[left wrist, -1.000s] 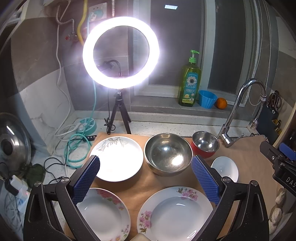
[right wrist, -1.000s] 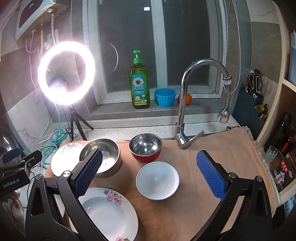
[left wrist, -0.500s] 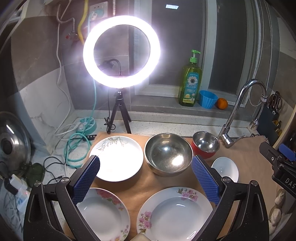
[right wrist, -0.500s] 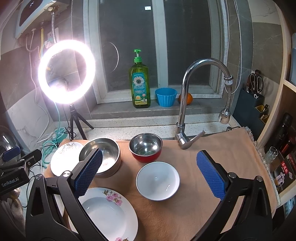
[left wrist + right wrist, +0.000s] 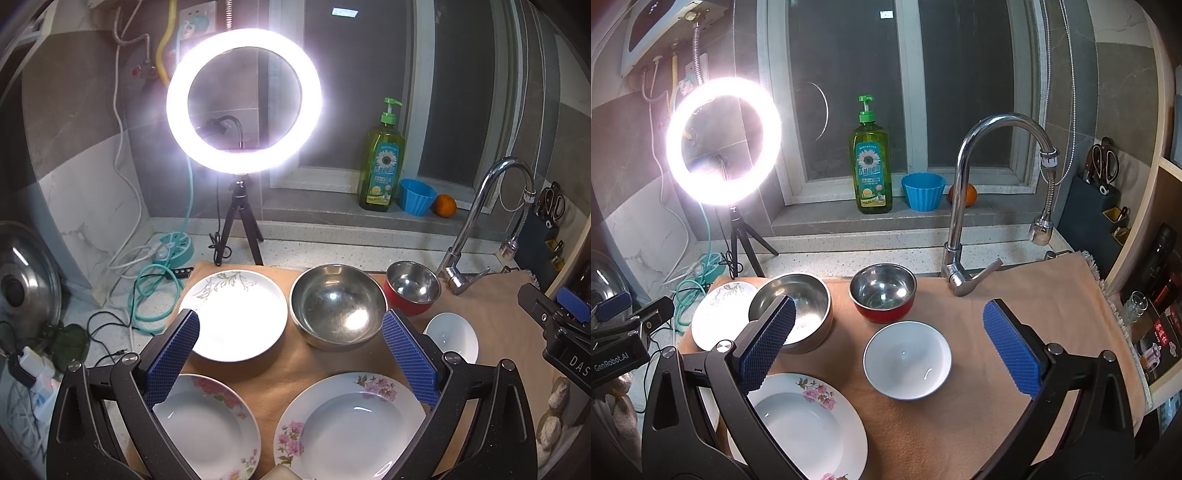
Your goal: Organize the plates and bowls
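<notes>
On a tan cloth lie three plates and three bowls. A leaf-patterned white plate (image 5: 236, 314) and a big steel bowl (image 5: 338, 306) sit at the back, with a red steel-lined bowl (image 5: 412, 286) and a small white bowl (image 5: 452, 334) to the right. Two flowered plates (image 5: 207, 424) (image 5: 351, 421) lie nearest. My left gripper (image 5: 290, 350) hovers open above them, holding nothing. My right gripper (image 5: 890, 343) is open above the small white bowl (image 5: 908, 360), with the red bowl (image 5: 882, 291) just beyond.
A lit ring light on a tripod (image 5: 243, 99) stands behind the plates, with cables (image 5: 147, 288) to its left. A tap (image 5: 960, 221) rises at the back of the cloth. Soap bottle (image 5: 870, 170), blue cup (image 5: 923, 192) and an orange sit on the sill. Shelves with bottles (image 5: 1156, 266) stand right.
</notes>
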The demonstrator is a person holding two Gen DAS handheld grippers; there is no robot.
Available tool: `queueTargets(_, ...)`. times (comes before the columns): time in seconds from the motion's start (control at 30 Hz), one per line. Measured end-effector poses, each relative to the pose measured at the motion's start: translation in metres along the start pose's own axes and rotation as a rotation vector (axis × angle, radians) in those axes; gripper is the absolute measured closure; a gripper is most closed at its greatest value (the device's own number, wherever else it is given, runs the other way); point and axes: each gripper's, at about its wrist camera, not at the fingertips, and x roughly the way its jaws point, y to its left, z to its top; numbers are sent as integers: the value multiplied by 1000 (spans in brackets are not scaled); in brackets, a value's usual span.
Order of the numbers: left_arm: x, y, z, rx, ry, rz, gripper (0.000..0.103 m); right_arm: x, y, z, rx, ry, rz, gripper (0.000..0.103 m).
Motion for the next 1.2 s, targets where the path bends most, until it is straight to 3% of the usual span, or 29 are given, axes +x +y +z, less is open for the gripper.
queueTargets(0.97, 7, 1, 0, -3, 18, -6, 4, 3, 1, -1, 0, 6, -1, 0)
queueTargets(1.2, 9, 4, -3, -4, 34, -6, 4, 7, 0, -15, -3, 10, 4, 0)
